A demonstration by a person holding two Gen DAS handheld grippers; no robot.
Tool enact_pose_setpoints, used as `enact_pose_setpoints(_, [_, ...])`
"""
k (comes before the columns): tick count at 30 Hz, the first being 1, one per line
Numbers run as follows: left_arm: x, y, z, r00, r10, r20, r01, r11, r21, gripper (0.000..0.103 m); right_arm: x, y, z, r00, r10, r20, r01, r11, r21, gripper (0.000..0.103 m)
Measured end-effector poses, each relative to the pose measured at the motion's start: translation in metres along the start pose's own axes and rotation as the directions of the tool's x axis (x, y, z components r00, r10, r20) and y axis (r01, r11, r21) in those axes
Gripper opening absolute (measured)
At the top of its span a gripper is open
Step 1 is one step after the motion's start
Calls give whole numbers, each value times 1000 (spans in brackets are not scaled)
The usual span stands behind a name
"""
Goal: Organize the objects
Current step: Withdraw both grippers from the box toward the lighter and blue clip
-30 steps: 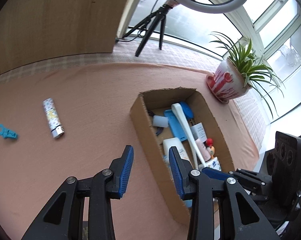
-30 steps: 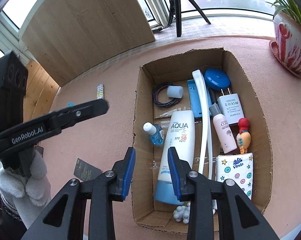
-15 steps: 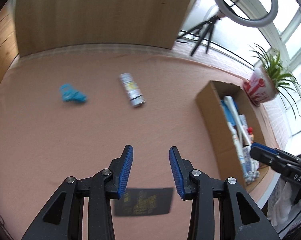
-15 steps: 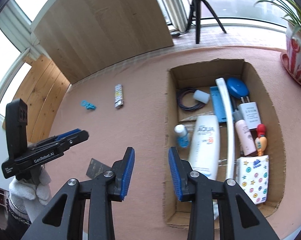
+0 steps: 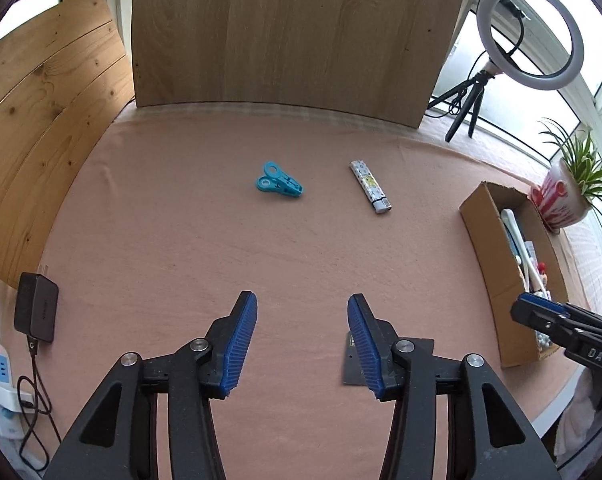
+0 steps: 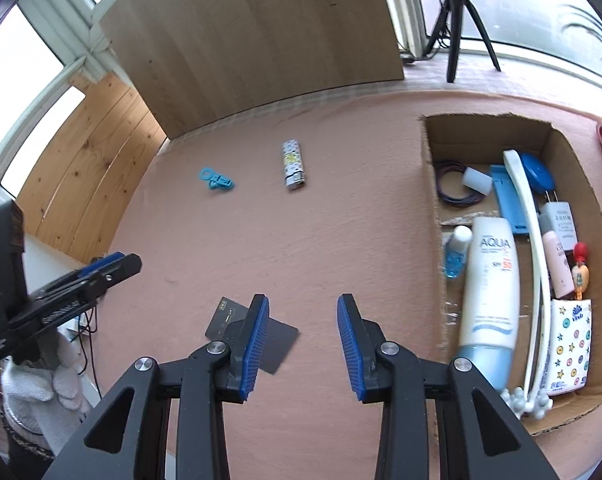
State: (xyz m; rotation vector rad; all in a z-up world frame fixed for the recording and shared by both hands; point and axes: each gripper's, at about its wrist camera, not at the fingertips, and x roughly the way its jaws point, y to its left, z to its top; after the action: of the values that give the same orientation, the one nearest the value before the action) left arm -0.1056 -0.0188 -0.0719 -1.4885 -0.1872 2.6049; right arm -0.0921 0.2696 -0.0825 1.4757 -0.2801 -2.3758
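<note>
Both claws hang released over the pink cloth [image 5: 181,248], each with its 2 blue-padded fingers spread wide and nothing between them. Seen along the left gripper [image 5: 302,342], a dark card [image 5: 389,360] lies flat on the cloth just under its right finger, partly hidden by it. Farther out, near the middle of the cloth, a blue clip [image 5: 277,184] lies on its side, and to its right a patterned lighter [image 5: 370,187] lies with its metal end toward the near side; the 2 are apart. Along the right gripper [image 6: 303,344], the same dark card [image 6: 279,344] sits beneath the left finger. On the right stands an open cardboard box [image 6: 431,168], packed with a white sunscreen tube [image 6: 490,284], a long white handle [image 6: 531,240], a small blue bottle [image 6: 457,256], a coiled cable [image 6: 455,188], a white charger plug [image 6: 559,224] and a tissue pack [image 6: 569,344]. A white-gloved hand [image 6: 37,384] holds the left tool at the near left. Beyond the cloth stand a wooden board [image 5: 293,32], a ring light on a tripod [image 5: 531,36] and a potted plant [image 5: 569,188].
</note>
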Motion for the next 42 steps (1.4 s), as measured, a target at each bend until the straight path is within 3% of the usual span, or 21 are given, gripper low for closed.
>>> enact_pose_setpoints(14, [-6,33,5,1000,17,17,-17,1000,-6,53,27,29,10,999,-41,-10,41,998,-46,32])
enact_pose_setpoints(20, [1,48,12,1000,10,13,-10,1000,-7,53,36,40,18,994,-106,32,109,988,-112,32])
enact_pose_setpoints(27, [28,69,36,1000,-6,-6,5,999,-32,54,52,42,40,983,-155,94,168,974,-149,32])
enact_pose_setpoints(36, [81,77,82,998,-56,-35,53,995,-82,55,100,38,84,982,-184,40,188,976,-115,32])
enact_pose_setpoints(42, [115,66,101,990,-121,-72,111,985,-131,62,127,40,103,986,-165,-13,162,979,-128,32])
